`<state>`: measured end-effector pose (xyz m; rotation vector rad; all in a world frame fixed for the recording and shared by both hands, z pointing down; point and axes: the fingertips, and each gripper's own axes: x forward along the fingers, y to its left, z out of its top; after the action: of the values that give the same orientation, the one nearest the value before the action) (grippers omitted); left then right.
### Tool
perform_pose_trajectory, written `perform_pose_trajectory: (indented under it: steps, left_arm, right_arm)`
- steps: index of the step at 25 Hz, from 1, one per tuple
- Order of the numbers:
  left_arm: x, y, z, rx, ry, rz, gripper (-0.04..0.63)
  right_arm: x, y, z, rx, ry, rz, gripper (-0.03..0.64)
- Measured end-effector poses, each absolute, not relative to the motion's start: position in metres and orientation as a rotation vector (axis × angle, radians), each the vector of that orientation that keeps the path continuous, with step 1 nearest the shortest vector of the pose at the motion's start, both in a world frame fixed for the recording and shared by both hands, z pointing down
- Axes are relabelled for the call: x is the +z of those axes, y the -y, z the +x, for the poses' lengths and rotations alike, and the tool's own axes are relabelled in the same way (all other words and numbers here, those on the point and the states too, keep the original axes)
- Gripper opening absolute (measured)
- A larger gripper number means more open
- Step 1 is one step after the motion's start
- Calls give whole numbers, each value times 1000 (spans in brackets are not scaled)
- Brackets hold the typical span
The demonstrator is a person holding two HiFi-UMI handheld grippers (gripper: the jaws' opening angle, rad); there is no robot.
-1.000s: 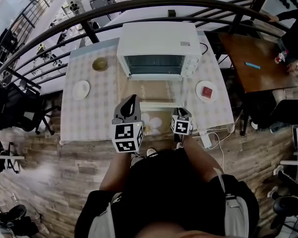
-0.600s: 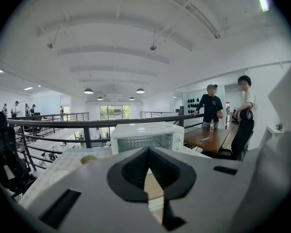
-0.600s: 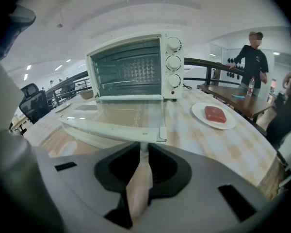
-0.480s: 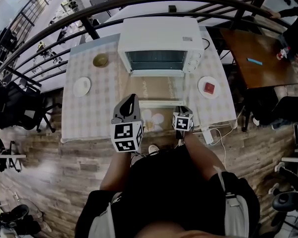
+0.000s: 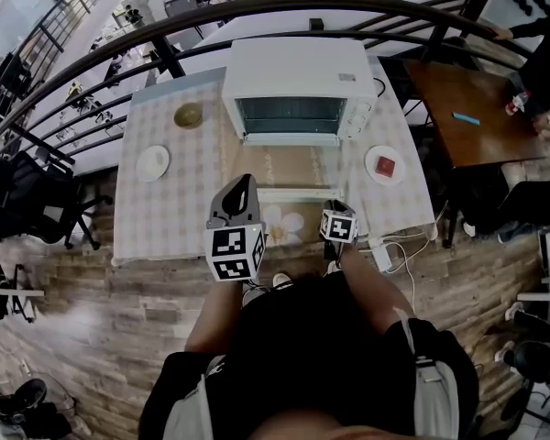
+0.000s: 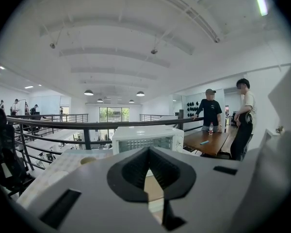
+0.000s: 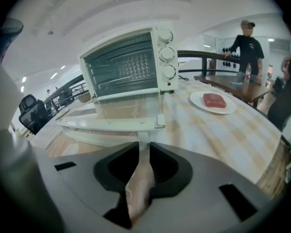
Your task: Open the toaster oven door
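Observation:
The white toaster oven (image 5: 298,85) stands at the far side of the checked table (image 5: 165,218). Its glass door (image 5: 289,168) lies flat, swung down toward me, with the white handle bar (image 5: 293,192) at its near edge. My right gripper (image 5: 334,207) sits just short of that handle's right end. In the right gripper view the handle (image 7: 109,124) lies right beyond the gripper (image 7: 143,143), whose jaws are opening with only a narrow slit and nothing between them. My left gripper (image 5: 243,183) is held up above the table's front, jaws shut and empty; its own view shows it (image 6: 148,149) facing the oven (image 6: 145,139).
To the oven's right a white plate with a red piece (image 5: 383,166) rests on the table. An empty white plate (image 5: 152,163) and a small bowl (image 5: 188,115) sit at the left. A dark railing (image 5: 119,53) runs behind the table. A brown table (image 5: 467,122) with people stands to the right.
Both grippers have hardly moved, and the door stays down. The head view has shifted slightly.

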<state>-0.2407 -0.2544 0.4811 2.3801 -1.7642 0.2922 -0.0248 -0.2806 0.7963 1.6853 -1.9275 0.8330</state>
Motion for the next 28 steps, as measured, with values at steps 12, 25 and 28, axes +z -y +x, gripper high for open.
perform_pose_trajectory:
  steps: [12,25,28]
  left_arm:
    - [487,261,-226,269,1695,2415,12]
    - [480,270,-206,240,1642,2478,12]
    - [476,272,-207,230,1643,2487,12]
  right_arm:
    - [695,261,-8,555,2120,1895,87]
    - [484,278,-4,-16,2412,2040,0]
    - [466,276,-1,-47,2421,2069,0]
